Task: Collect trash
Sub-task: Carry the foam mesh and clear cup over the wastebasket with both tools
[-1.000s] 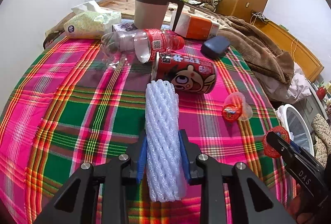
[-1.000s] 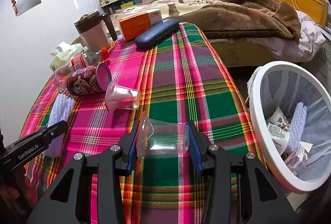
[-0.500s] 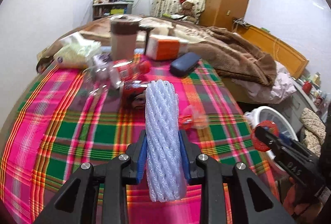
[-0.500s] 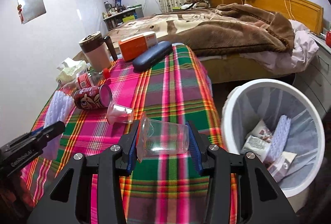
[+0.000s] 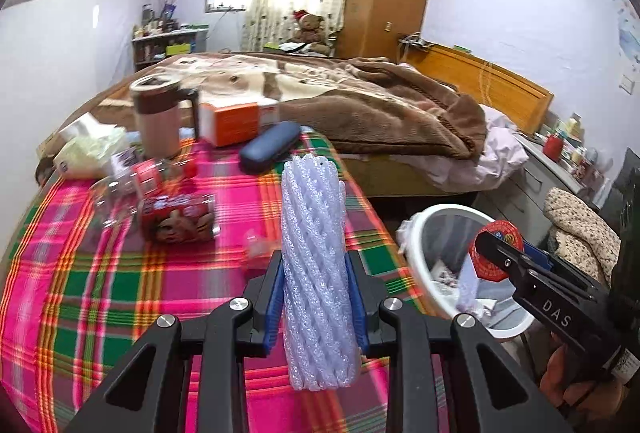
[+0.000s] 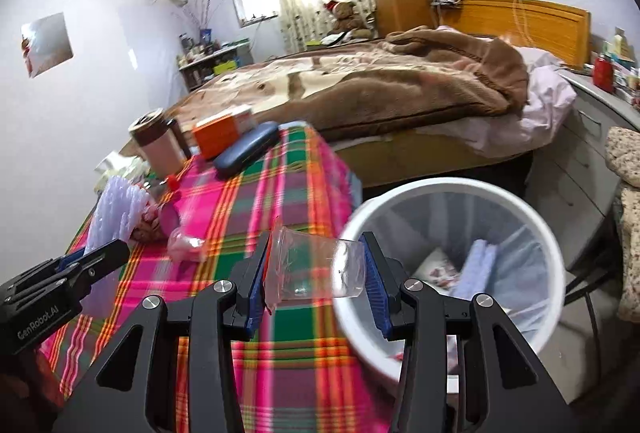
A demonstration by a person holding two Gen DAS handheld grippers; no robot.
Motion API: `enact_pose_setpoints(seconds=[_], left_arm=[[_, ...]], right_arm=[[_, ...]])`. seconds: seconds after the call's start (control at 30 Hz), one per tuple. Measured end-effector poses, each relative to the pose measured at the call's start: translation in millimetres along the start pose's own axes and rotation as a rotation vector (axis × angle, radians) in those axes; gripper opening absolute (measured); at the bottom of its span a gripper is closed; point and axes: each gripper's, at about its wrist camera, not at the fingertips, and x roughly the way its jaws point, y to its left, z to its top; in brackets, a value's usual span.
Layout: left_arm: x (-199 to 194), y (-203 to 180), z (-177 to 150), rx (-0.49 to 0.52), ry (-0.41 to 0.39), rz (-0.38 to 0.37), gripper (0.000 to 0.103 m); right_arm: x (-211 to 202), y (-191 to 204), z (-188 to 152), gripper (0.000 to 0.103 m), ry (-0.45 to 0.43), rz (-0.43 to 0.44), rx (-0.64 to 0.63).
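left tongs (image 5: 314, 297) clamp foam sleeve (image 5: 314, 273); right tongs (image 6: 316, 281) clamp plastic cup (image 6: 316, 269), its red lid (image 5: 496, 251) seen only leftside.

The foam sleeve (image 5: 316, 273) hides the cloth behind it, and in the right wrist view most of it is cut off by the left hand-held gripper (image 6: 64, 273). The can (image 5: 178, 219), the bottle (image 5: 132, 181) and a small cup (image 5: 256, 245) on the surface (image 5: 100, 293) are blurred, so their labels cannot be read. The bin (image 6: 452, 193) shows only part of its contents, smeared by motion, and the clear cup (image 6: 316, 269) covers its near rim.
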Motion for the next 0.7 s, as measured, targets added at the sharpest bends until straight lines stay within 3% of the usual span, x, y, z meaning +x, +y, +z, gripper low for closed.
enact_pose_setpoints(seconds=[0.4,0.7], left_arm=[[22.9,-82.5,10.6,0.102,0.005,-0.1,0.029],[56.6,-128.8,3.6,0.162,0.065,-0.164,0.029]], right_arm=[[-13.6,-55.1,13.1,0.044,-0.042,-0.082,0.029],[-0.1,-93.0,12.2,0.044,0.003,-0.122,0.048]])
